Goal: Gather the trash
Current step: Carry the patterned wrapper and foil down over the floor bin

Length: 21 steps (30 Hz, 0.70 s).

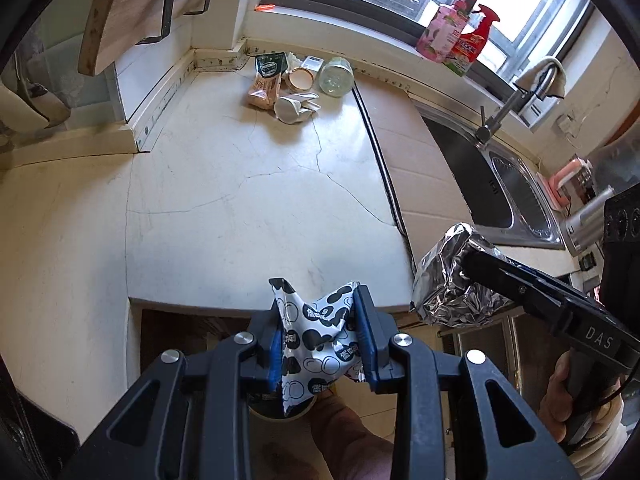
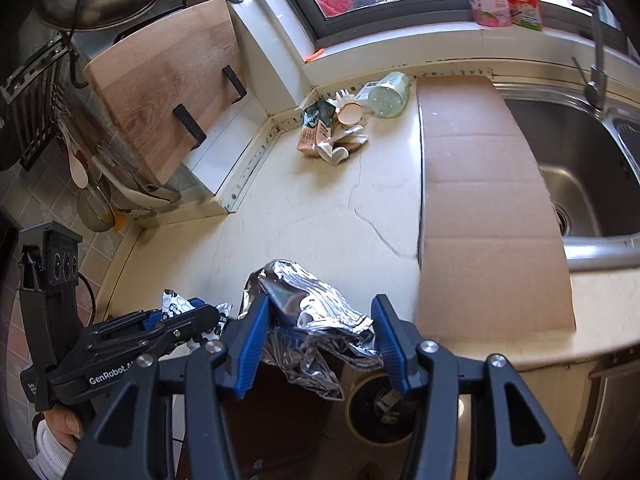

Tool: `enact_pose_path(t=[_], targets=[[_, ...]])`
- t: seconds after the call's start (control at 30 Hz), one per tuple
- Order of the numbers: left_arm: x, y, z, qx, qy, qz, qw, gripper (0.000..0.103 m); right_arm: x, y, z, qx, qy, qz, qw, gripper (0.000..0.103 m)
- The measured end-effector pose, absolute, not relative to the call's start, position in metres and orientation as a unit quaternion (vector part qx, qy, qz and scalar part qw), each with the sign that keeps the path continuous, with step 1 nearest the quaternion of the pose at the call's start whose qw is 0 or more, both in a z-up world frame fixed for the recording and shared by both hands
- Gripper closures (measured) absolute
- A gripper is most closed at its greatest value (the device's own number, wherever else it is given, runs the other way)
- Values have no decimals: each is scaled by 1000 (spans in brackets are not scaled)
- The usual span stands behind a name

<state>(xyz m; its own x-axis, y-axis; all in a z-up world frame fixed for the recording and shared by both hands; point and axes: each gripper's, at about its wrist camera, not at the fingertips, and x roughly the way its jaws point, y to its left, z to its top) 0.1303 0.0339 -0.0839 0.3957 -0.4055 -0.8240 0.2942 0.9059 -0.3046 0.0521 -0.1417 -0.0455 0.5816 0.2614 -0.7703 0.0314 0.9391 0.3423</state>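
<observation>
Clamping a crumpled black-and-white spotted wrapper [image 1: 316, 332], the left gripper [image 1: 322, 340] hangs past the cream countertop's [image 1: 240, 200] front edge; beside it, the right gripper [image 2: 320, 340] grips a crinkled silver foil bag [image 2: 312, 320].

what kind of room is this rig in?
A home kitchen, most likely: a stainless sink with a faucet under a window, a wooden cutting board on wall hooks, and a cracked countertop.

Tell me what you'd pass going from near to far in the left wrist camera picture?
Spotted wrapper in the left gripper → cracked countertop → crumpled white cup → glass jar → pink bottle on the windowsill.
</observation>
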Motion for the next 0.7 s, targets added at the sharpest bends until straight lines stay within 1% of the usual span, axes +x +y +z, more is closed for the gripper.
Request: enact_pose_path(t=[0.23, 0.37, 0.7], targets=[[82, 23, -81, -14, 503, -254, 826, 74, -8, -123, -47, 154, 445, 29, 882, 51], [60, 13, -89, 9, 509, -269, 818, 74, -33, -123, -54, 156, 451, 3, 879, 51], [40, -4, -120, 40, 544, -277, 791, 74, -62, -128, -85, 156, 493, -29, 856, 51]])
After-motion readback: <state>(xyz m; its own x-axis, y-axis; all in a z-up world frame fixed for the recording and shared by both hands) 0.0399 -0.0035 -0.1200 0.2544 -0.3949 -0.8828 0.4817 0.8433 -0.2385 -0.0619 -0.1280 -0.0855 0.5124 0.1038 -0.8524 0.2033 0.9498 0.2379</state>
